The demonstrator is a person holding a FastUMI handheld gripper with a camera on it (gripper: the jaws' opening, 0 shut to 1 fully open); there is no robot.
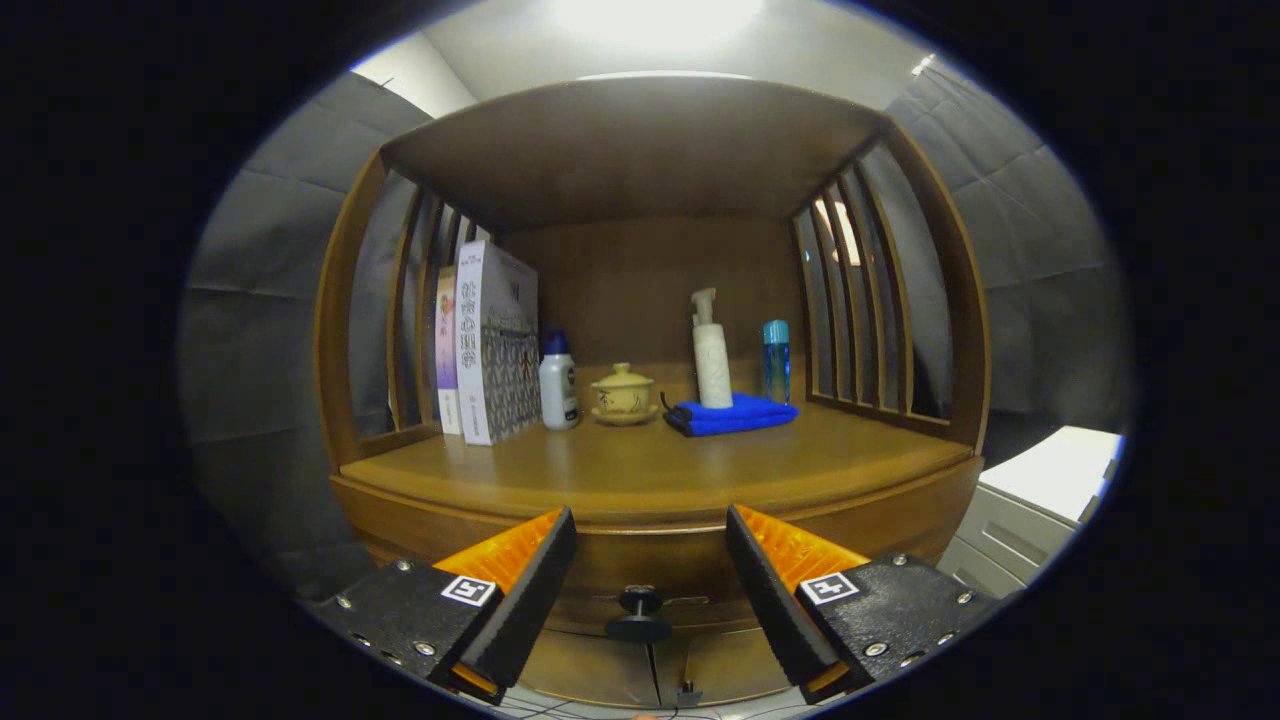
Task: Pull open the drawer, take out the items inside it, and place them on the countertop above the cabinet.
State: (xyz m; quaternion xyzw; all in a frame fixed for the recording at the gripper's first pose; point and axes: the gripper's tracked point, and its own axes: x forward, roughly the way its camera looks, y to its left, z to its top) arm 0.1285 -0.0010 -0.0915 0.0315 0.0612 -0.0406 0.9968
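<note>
I see the drawer [640,585] shut in the front of the cabinet [400,515], just under the countertop [650,465]. Its dark round knob [639,614] sits between my two fingers and a little ahead of them, touching neither. My gripper [650,580] is spread wide, with nothing pinched in it; the left finger [525,585] and the right finger [775,590] stand well apart on either side of the knob.

Above the drawer the countertop runs back to a wooden rear wall, under a wooden roof, with slatted side panels on the left and right. At the far left stand two books [485,345] upright, side by side. Just right of them is a small white bottle [558,385] with a blue cap, then a yellow lidded cup [623,393] on a saucer. Further right a folded blue cloth [735,415] lies flat, and a white pump bottle [711,355] stands on it. A blue bottle [776,360] stands behind the cloth near the right slats.

To the near right, beside the cabinet, is a white unit [1040,490].
</note>
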